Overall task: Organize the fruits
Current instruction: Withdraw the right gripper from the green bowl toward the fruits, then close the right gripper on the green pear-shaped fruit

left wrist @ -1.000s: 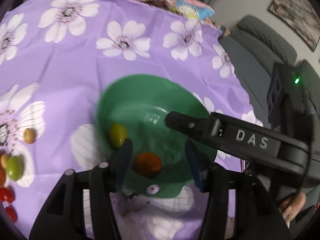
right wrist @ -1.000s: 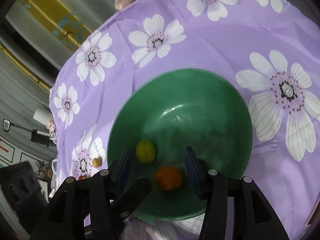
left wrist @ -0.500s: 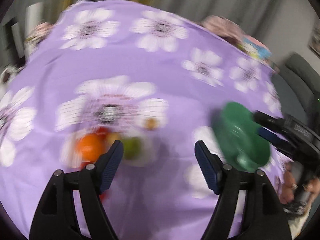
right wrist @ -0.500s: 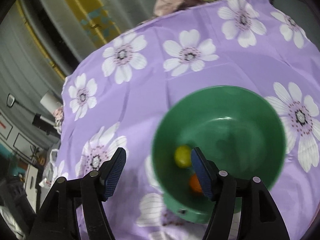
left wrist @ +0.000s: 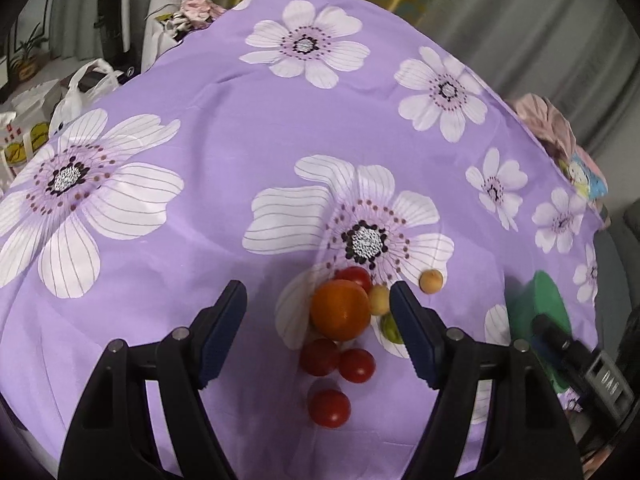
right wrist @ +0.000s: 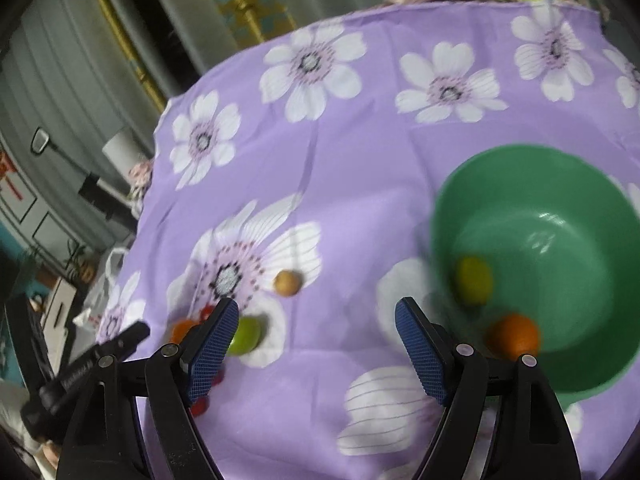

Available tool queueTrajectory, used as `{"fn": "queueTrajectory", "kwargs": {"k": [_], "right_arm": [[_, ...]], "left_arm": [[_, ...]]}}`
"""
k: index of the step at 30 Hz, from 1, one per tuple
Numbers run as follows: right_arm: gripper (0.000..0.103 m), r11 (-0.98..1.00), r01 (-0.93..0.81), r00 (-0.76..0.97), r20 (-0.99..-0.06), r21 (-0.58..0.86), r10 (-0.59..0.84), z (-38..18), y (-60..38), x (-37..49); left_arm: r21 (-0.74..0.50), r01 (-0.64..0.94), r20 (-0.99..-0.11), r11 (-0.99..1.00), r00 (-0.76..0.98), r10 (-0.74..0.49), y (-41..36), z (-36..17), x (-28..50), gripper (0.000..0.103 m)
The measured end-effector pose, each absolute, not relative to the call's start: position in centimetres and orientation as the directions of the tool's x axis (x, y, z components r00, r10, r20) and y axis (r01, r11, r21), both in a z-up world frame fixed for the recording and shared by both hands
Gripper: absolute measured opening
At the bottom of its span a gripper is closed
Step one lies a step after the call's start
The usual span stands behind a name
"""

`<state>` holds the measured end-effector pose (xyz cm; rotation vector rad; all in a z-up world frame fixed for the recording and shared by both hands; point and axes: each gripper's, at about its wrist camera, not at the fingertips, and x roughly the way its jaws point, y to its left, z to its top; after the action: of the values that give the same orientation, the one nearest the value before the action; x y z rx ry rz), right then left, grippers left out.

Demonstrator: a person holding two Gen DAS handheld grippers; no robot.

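Observation:
My left gripper [left wrist: 318, 324] is open and empty above a cluster of fruit on the purple cloth: a large orange [left wrist: 340, 311], several red tomatoes [left wrist: 329, 408], a pale apricot [left wrist: 379, 300], a green fruit [left wrist: 390, 328] and a tan apricot [left wrist: 431, 281]. The green bowl [left wrist: 540, 320] is at the right. My right gripper [right wrist: 316, 340] is open and empty over bare cloth left of the green bowl [right wrist: 600, 376], which holds a yellow-green fruit [right wrist: 474, 280] and an orange [right wrist: 513, 335]. A green fruit [right wrist: 246, 335] and tan apricot [right wrist: 287, 282] lie left.
The purple flowered tablecloth [left wrist: 240, 128] covers the round table. Pink cloth and a colourful toy [left wrist: 584, 172] lie at the far edge. White bags [left wrist: 60, 100] stand beyond the left edge. The right gripper's body [left wrist: 580, 360] shows beside the bowl.
My left gripper swung left from over the bowl to above the fruit cluster and opened wider. My right gripper opened and moved left, so the bowl now sits to its right.

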<state>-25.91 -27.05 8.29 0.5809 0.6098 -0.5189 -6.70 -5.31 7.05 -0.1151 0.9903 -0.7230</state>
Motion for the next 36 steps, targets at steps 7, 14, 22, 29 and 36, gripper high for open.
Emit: {"fn": "queueTrajectory", "kwargs": {"k": [7,14,22,29,36], "right_arm": [[0.081,0.757,0.544,0.673,-0.727,0.361,-0.137,6.3,-25.1,-21.8],[0.053,0.733,0.572,0.607,-0.791,0.368,-0.076,3.3,-25.2,-17.3],[0.042,0.736,0.555,0.609,-0.792,0.389,-0.041,1.9,-25.1,-16.0],[0.041,0.752,0.554,0.58,-0.813,0.356,-0.042,3.2,-25.0,-17.7],[0.041,0.766,0.567,0.492,-0.87,0.303,-0.02,3.2,-25.2,-21.7]], "left_arm": [[-0.431,0.471,-0.722,0.77,0.332,-0.607,-4.9,6.8,-5.7,0.074],[-0.436,0.449,-0.727,0.78,0.336,-0.599,-4.8,6.5,-5.2,0.073],[-0.418,0.477,-0.729,0.773,0.331,-0.598,-5.4,6.3,-5.4,0.073],[-0.406,0.507,-0.727,0.76,0.325,-0.605,-6.0,6.3,-6.2,0.073],[-0.397,0.58,-0.712,0.711,0.295,-0.638,-7.3,6.5,-8.1,0.069]]}}
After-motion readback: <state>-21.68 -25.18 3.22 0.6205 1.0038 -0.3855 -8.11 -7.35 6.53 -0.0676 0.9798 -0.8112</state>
